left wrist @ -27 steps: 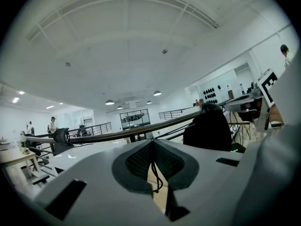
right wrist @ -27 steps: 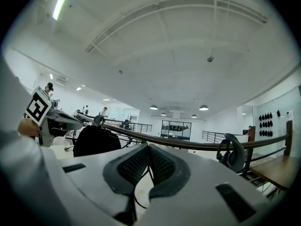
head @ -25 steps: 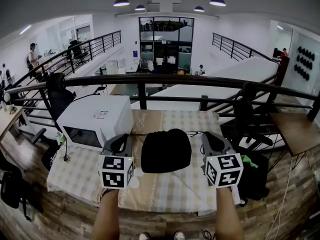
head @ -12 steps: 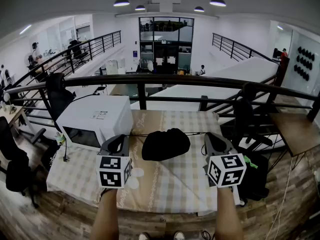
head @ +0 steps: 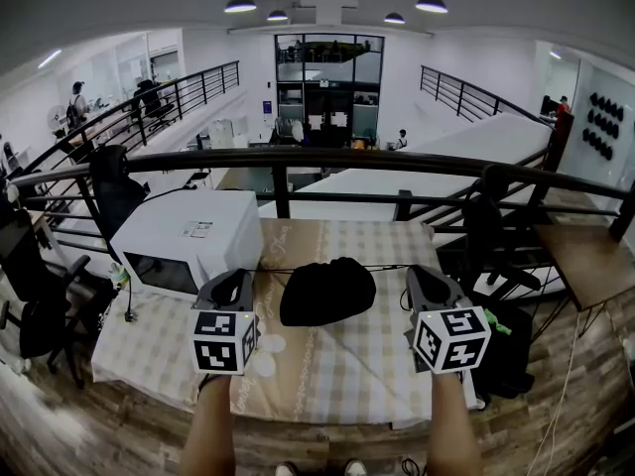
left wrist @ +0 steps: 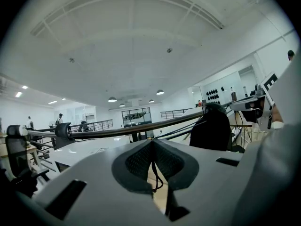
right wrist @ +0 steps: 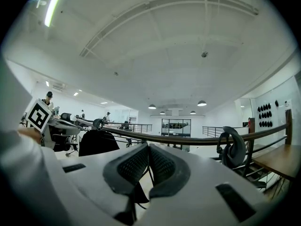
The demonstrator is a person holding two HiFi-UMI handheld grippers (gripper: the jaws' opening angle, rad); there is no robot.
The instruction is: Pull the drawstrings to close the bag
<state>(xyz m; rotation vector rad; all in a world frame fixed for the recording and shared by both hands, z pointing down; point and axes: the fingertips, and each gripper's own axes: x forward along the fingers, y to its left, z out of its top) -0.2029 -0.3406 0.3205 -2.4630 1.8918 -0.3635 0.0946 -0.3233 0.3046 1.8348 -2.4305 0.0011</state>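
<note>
STEP: cinching the mouth | GRIP: your left gripper (head: 241, 278) and right gripper (head: 419, 276) are each pinched tight on the drawstrings (head: 271, 267) | BAG: black bag (head: 327, 292) sits between them over the tabletop (head: 327, 380) | DO: pull outward evenly, level, cords taut | CHANGE: bag is shorter and more bunched than a second ago, your grippers slightly wider apart

white microwave (head: 189, 238) sits at the counter's (head: 327, 365) left end, black railing (head: 327, 159) running just behind it.
</note>
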